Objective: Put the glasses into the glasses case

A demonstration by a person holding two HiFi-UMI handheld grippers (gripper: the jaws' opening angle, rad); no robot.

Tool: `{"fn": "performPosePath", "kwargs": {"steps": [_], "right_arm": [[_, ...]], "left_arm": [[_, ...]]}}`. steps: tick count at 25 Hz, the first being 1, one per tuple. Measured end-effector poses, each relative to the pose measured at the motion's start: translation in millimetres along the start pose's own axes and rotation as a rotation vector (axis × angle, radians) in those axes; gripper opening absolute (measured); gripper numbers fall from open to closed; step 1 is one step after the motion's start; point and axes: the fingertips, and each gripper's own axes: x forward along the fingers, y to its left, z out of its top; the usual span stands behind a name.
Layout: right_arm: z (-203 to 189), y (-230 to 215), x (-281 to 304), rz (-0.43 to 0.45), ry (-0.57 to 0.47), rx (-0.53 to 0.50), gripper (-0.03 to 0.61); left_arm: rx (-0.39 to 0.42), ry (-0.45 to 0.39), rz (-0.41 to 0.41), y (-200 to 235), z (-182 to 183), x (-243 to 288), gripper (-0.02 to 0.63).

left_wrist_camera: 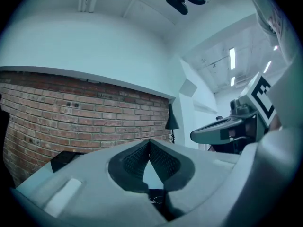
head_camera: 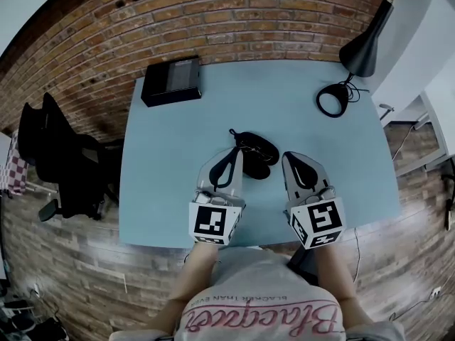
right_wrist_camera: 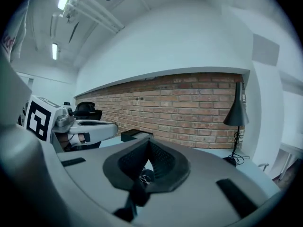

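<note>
Item: dark glasses case, on the blue bench at the head view's centre; the glasses cannot be told apart from it. It lies between the two sets of fingertips, just right of the left gripper and left of the right gripper. Left fingers and right fingers are pressed together at the tips, holding nothing.
</note>
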Motion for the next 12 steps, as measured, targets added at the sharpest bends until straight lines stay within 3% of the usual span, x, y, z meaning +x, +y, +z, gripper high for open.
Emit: {"fn": "performPosePath", "kwargs": {"steps": [6, 12], "right_arm": [[10.2, -11.2, -15.2, -0.083, -0.070, 0.010, 0.008], [10.6, -8.7, -22.4, -0.092, -0.069, -0.025, 0.008]], "left_arm": [[0.014, -0.035, 0.000, -5.2, 12.4, -5.5, 0.005], [0.023, -0.049, 0.000, -9.4, 17.9, -8.1, 0.005]]}}
